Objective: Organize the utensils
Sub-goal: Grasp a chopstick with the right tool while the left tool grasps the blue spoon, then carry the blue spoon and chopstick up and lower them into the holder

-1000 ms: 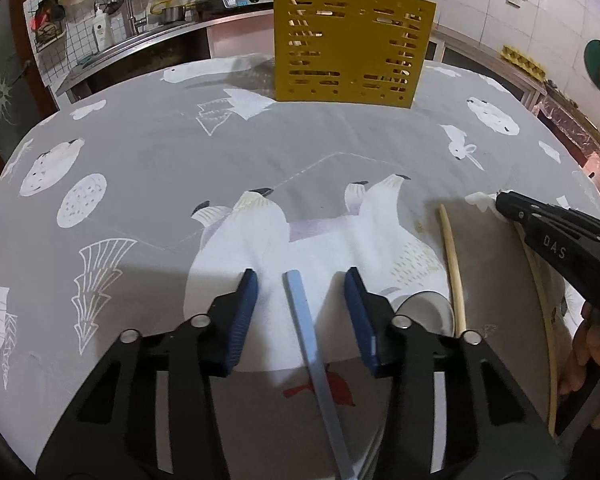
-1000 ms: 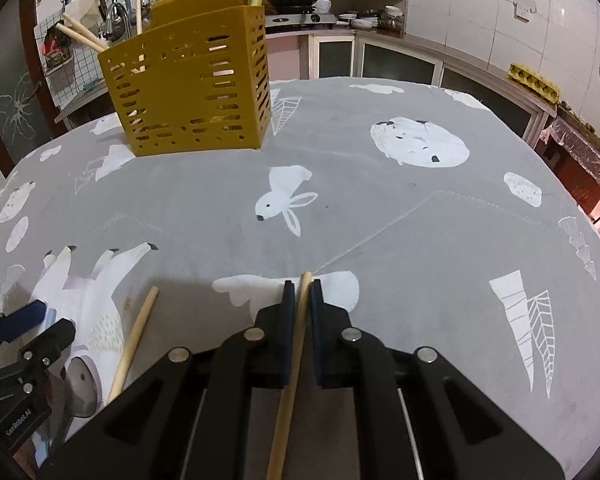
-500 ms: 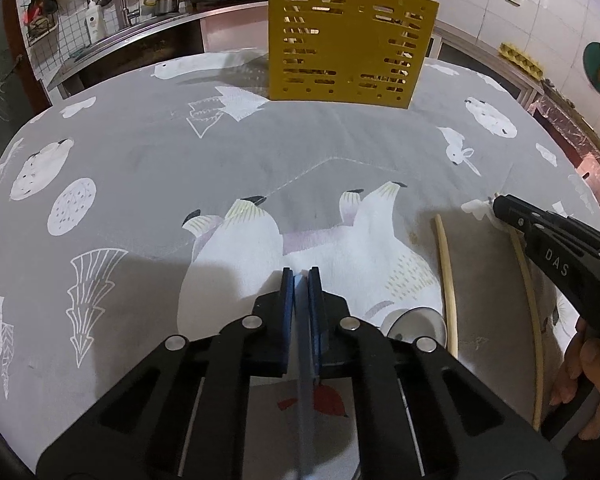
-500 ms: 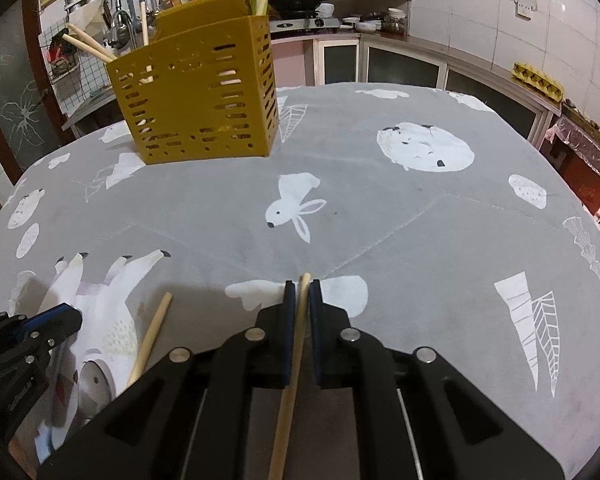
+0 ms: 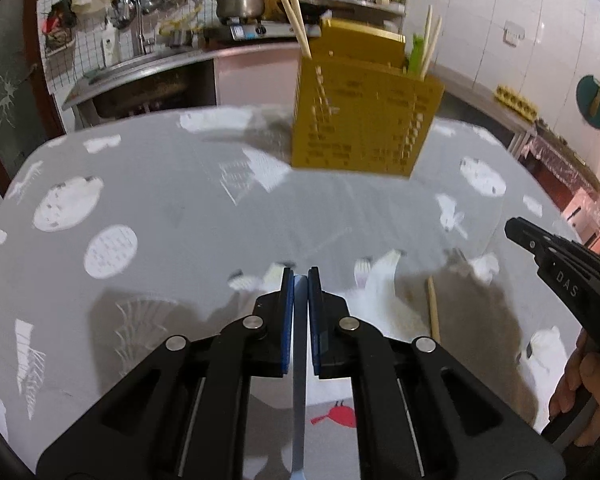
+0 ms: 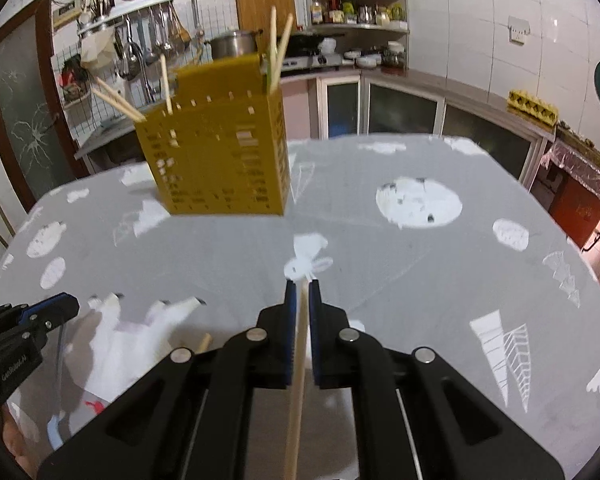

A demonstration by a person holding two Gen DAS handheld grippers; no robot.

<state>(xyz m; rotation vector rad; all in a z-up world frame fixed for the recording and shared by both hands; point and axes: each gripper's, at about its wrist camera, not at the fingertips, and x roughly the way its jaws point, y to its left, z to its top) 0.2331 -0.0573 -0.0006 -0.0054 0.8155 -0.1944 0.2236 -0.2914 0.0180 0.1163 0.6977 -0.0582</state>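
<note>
My left gripper [image 5: 299, 280] is shut on a pale blue utensil handle [image 5: 299, 380] and holds it lifted above the table. My right gripper [image 6: 299, 286] is shut on a wooden chopstick [image 6: 296, 400], also lifted. The yellow perforated utensil holder [image 5: 364, 120] stands at the far side of the table with several chopsticks in it; it also shows in the right wrist view [image 6: 216, 160]. One wooden chopstick [image 5: 433, 312] lies on the cloth to the right of my left gripper. The right gripper shows in the left wrist view [image 5: 560, 276], the left gripper in the right wrist view [image 6: 24, 320].
The round table has a grey cloth [image 5: 180, 208] with white animal prints. A kitchen counter with a pot [image 5: 240, 4], a sink and hanging tools lies behind the table. Cabinets [image 6: 400, 108] line the right wall.
My left gripper closed on the blue handle and lifted it. Both grippers rose from the table and tilted up toward the yellow holder, each with its utensil.
</note>
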